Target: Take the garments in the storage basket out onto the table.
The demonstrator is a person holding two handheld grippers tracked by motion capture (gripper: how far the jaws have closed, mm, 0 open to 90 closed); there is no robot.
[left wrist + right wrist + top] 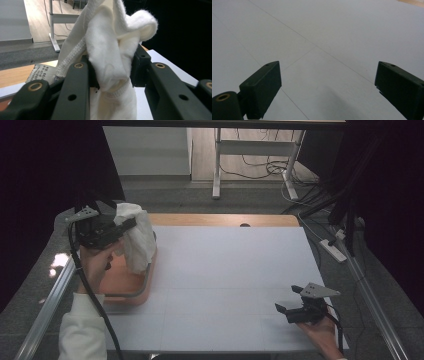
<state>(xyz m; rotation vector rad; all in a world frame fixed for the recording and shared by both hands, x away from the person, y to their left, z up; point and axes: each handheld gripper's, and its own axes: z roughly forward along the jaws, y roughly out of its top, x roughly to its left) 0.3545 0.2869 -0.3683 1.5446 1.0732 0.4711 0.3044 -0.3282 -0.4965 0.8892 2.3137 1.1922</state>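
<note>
White terry cloth (136, 237), one piece, bunched and hanging in folds, held raised above an orange tray (131, 282) at the left edge of the table (235, 270); its lower end hangs down to the tray, and whether it touches cannot be told. Left gripper (122, 227): black, two jaws pressed in on a thick fold of the cloth, seen in the left gripper view with the fabric (112, 50) squeezed between both jaws, a woven hem band running down the left side and a loose puff at the upper right. A printed paper label (41, 72) lies behind the left jaw in that view, text too small to read. The person's left hand and white sleeve (80, 330) carry this gripper, cable trailing down along the forearm. Right gripper (290, 302): black, grey three-cornered plate on top, low over the near right part of the table, well apart from cloth and tray; jaws spread wide with bare pale tabletop (324, 50) between them.
</note>
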